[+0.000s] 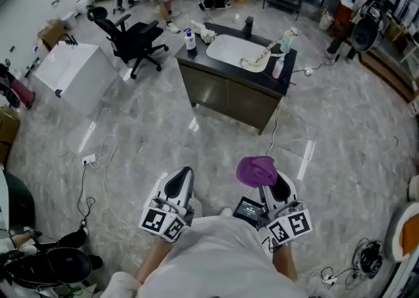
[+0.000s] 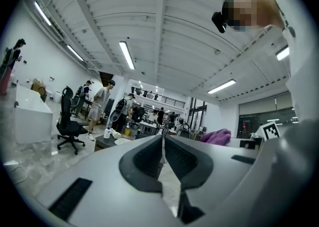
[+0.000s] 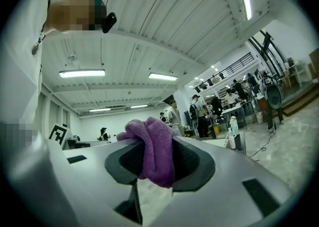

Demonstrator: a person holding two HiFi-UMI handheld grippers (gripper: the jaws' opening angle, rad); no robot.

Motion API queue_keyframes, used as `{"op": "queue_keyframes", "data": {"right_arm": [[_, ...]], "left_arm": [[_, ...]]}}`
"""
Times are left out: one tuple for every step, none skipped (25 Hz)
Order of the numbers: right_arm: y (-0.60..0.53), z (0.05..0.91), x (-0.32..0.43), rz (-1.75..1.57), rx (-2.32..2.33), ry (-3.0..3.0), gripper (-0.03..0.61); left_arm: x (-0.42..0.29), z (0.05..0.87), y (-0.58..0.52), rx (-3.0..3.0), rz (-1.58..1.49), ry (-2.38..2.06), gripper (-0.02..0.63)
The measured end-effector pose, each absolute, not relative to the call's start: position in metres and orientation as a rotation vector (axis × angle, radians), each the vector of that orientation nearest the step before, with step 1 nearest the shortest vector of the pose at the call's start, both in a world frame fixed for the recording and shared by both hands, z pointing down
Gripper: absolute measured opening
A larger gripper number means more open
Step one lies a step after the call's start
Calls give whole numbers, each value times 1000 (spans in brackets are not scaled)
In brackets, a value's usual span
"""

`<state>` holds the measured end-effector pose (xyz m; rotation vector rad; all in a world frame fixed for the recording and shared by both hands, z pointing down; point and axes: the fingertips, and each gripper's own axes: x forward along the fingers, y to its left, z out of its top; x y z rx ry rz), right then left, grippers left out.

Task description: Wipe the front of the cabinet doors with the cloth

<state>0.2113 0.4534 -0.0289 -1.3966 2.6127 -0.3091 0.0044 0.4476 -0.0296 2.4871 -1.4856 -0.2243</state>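
Presently: cloth (image 1: 256,171) is clamped in right gripper (image 1: 277,186); left gripper (image 1: 181,176) is held closed, empty. Wiping is judged unstarted, the cabinet doors (image 1: 229,99) being well apart.

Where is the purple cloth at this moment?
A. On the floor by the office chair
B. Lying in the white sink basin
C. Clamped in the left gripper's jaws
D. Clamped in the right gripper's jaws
D: the right gripper view shows the purple cloth pinched between the jaws of the right gripper, while the left gripper is shut with nothing between its jaws.
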Motion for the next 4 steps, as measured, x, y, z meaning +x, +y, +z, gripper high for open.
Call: {"op": "queue_keyframes", "data": {"right_arm": [[456,-30,217,-306,-1392,2605,140],[457,-31,223,-300,-1385,2602,140],[459,-32,229,-294,-1378,2603,140],[461,-33,235,-288,-1370,2606,140]], "left_arm": [[6,-30,451,2477,-222,-1508,23],[8,-30,453,2466,-223,-1529,23],[11,-30,456,2457,-225,-1548,23],[14,-31,458,2447,-228,-1566,23]]}}
